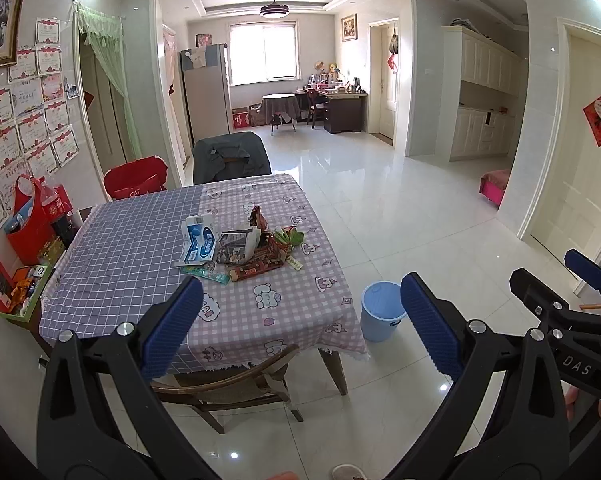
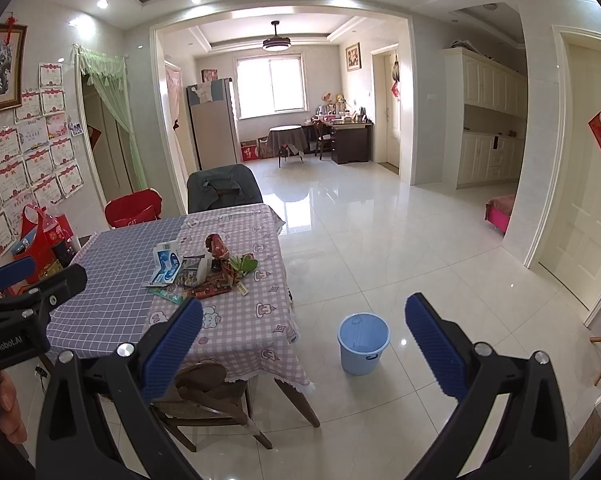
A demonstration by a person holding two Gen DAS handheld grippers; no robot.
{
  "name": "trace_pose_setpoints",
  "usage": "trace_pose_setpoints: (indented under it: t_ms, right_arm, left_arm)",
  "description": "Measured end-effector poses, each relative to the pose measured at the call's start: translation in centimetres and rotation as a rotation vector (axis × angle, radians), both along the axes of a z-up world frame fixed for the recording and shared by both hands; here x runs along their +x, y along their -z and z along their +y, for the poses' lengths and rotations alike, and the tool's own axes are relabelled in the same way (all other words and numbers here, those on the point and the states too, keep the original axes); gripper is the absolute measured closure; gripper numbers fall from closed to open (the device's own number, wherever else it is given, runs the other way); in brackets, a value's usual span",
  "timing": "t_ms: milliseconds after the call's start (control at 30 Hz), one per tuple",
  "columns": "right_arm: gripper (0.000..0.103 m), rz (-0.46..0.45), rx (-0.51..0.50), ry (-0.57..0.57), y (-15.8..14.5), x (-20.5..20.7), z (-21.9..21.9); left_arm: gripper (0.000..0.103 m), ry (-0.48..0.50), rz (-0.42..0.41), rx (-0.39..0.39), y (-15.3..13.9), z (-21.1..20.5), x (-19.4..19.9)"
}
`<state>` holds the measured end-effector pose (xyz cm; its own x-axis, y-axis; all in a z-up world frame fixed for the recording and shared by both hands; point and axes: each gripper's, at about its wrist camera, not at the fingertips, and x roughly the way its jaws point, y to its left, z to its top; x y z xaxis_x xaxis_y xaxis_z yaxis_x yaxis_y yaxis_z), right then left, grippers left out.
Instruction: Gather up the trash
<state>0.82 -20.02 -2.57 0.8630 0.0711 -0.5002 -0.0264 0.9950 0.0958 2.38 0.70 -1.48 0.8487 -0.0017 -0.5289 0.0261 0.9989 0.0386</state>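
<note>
A pile of wrappers and empty packets (image 1: 240,246) (image 2: 202,270) lies near the middle of the table (image 1: 140,248) (image 2: 112,264), which wears a purple-and-pink checked cloth. A light blue bucket (image 1: 381,311) (image 2: 362,343) stands on the floor right of the table. My left gripper (image 1: 300,324) is open, held back from the table's near edge, nothing between its blue pads. My right gripper (image 2: 303,344) is also open and empty, off to the right. Each gripper shows at the edge of the other's view.
A wooden chair (image 1: 236,388) (image 2: 204,396) is tucked under the table's near side. Two covered chairs (image 1: 230,156) stand at the far side. Red boxes and bottles (image 1: 36,220) crowd the wall side on the left. White tiled floor (image 1: 400,208) spreads to the right.
</note>
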Motion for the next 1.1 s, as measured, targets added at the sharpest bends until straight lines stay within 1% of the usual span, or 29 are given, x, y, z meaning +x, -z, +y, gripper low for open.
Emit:
trace_pose_setpoints:
  t_ms: [300, 567, 767, 867, 1100]
  right_arm:
    - [0.004, 0.002, -0.001, 0.000, -0.1, 0.0, 0.1]
    - [0.004, 0.002, -0.002, -0.001, 0.0, 0.0, 0.2]
    - [0.004, 0.010, -0.002, -0.010, 0.6, 0.9, 0.3]
    - [0.004, 0.017, -0.002, -0.017, 0.8, 2.1, 0.4]
    - [0.004, 0.026, 0.001, -0.030, 1.3, 2.9, 0.6]
  left_arm:
    - [0.006, -0.004, 0.002, 0.001, -0.2, -0.2, 0.2]
    - [0.006, -0.014, 0.015, 0.003, -0.1, -0.7, 1.3]
    - [0.006, -0.021, 0.026, 0.002, -0.2, -0.8, 1.8]
    - [0.006, -0.028, 0.032, 0.002, -0.2, -0.9, 2.1]
    - [0.006, -0.042, 0.047, 0.003, 0.0, -1.2, 3.2]
